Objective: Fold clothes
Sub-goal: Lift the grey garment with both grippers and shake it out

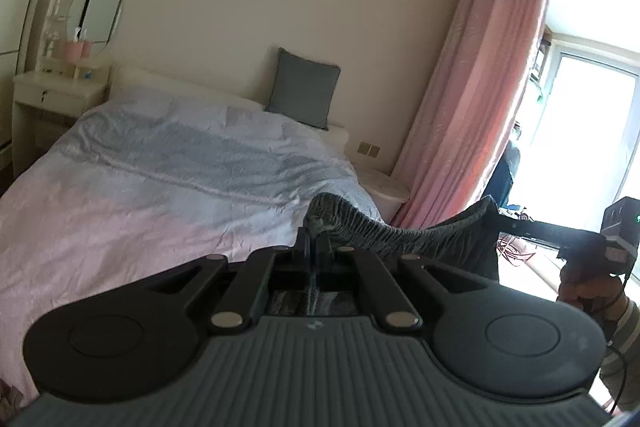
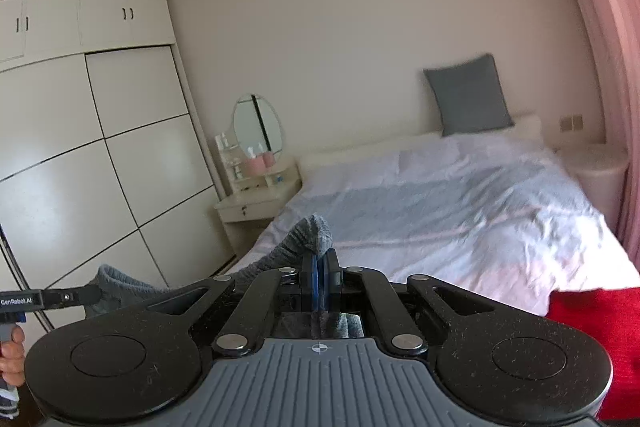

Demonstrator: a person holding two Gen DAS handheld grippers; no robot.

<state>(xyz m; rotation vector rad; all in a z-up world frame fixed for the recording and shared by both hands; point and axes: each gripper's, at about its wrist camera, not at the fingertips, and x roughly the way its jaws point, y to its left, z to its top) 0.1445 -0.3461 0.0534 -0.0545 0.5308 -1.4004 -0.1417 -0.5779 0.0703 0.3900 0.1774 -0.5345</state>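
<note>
Your left gripper (image 1: 316,241) pinches one end of a grey ribbed knit garment (image 1: 384,231), jaws pressed together on a bunched fold. Your right gripper (image 2: 320,263) clamps the other end the same way. The garment hangs stretched between them in the air above the bed's (image 1: 168,163) near edge, its elastic band gathered into fine ridges. The bedspread is crinkled, pale blue fading to pink. A red cloth (image 2: 592,339) lies at the bed's near corner.
</note>
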